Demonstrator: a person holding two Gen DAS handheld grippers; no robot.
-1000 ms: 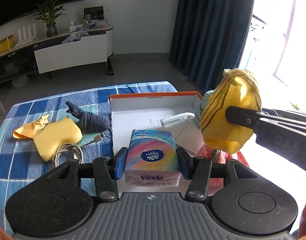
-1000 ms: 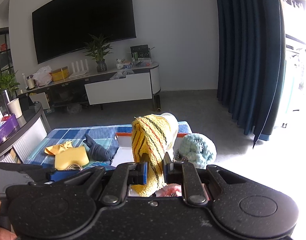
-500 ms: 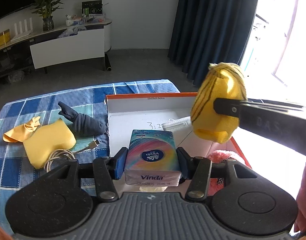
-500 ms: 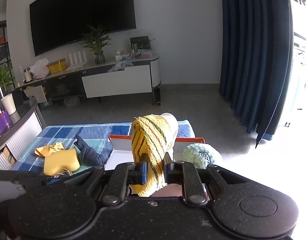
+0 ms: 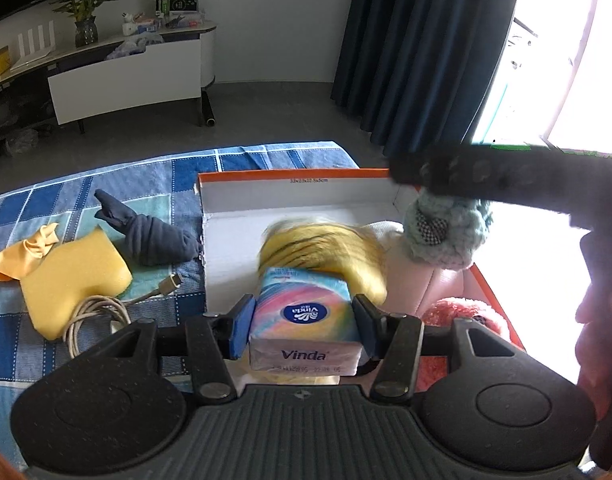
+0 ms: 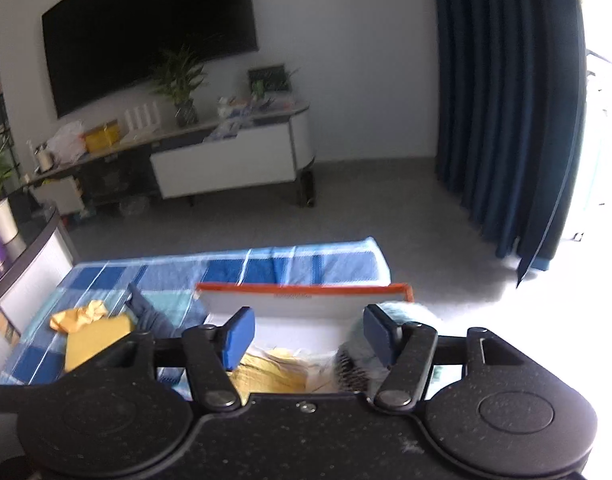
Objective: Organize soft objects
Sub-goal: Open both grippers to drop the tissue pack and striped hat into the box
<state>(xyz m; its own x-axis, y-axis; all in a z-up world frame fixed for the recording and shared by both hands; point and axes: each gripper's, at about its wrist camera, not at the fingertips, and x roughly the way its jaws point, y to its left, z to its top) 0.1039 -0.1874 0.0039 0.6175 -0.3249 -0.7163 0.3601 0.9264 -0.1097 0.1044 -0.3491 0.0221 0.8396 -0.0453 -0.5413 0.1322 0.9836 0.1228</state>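
Observation:
My left gripper (image 5: 303, 322) is shut on a Vinda tissue pack (image 5: 304, 318), held over the near end of the orange-rimmed white box (image 5: 289, 178). My right gripper (image 6: 308, 334) is open and empty above the box (image 6: 301, 290). The yellow striped cloth (image 5: 326, 246) lies blurred inside the box just beyond the tissue pack; it also shows in the right wrist view (image 6: 269, 374). A teal fuzzy ball (image 5: 446, 234) sits at the box's far right corner, a pink fluffy item (image 5: 462, 312) at its near right.
On the blue checked cloth (image 5: 65, 200) left of the box lie a dark navy rolled cloth (image 5: 153, 236), a yellow sponge (image 5: 71, 280), a yellow rag (image 5: 29, 250) and a coiled white cable (image 5: 97, 316). The right gripper's arm (image 5: 506, 178) crosses above the box.
My right gripper opened and let go of the yellow striped cloth, which dropped into the box. The left gripper kept hold of the tissue pack.

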